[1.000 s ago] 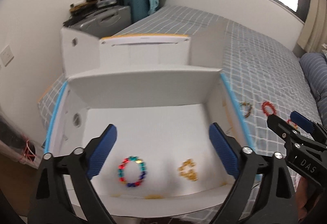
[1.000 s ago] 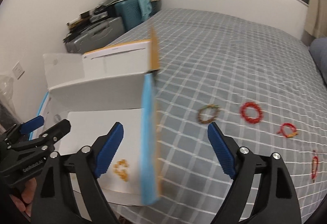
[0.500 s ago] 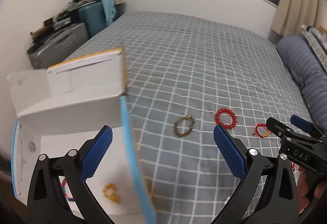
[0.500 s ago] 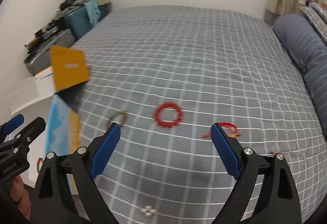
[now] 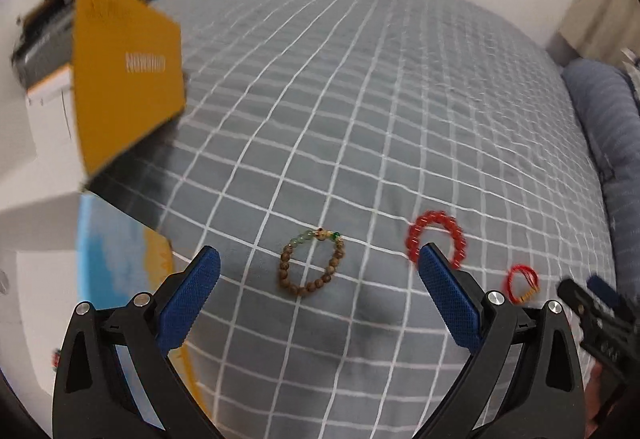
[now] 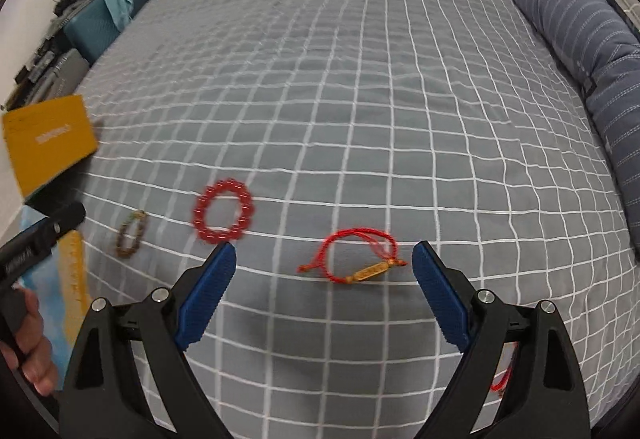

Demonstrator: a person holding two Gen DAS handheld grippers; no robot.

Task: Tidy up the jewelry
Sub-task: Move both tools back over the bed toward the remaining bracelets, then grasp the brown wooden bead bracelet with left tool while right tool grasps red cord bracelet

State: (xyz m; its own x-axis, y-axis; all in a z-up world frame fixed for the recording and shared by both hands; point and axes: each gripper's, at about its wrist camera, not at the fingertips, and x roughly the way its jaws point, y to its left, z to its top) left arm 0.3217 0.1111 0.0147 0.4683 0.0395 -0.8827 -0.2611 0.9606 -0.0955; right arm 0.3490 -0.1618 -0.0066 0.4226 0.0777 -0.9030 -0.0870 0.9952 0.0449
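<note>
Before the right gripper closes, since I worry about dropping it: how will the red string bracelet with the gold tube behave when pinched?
The red string bracelet is thin cord lying in loose loops on the bedspread, so it will probably go limp and dangle. It looks very light. The gold tube seems its only stiff part, likely the surest spot for the open right gripper.

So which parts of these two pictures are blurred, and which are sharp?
Left wrist view: the yellow box flap and far bed are smeared, the brown bead bracelet is sharp. Right wrist view: the red bead bracelet is slightly blurred, the red cord bracelet clearer.
</note>
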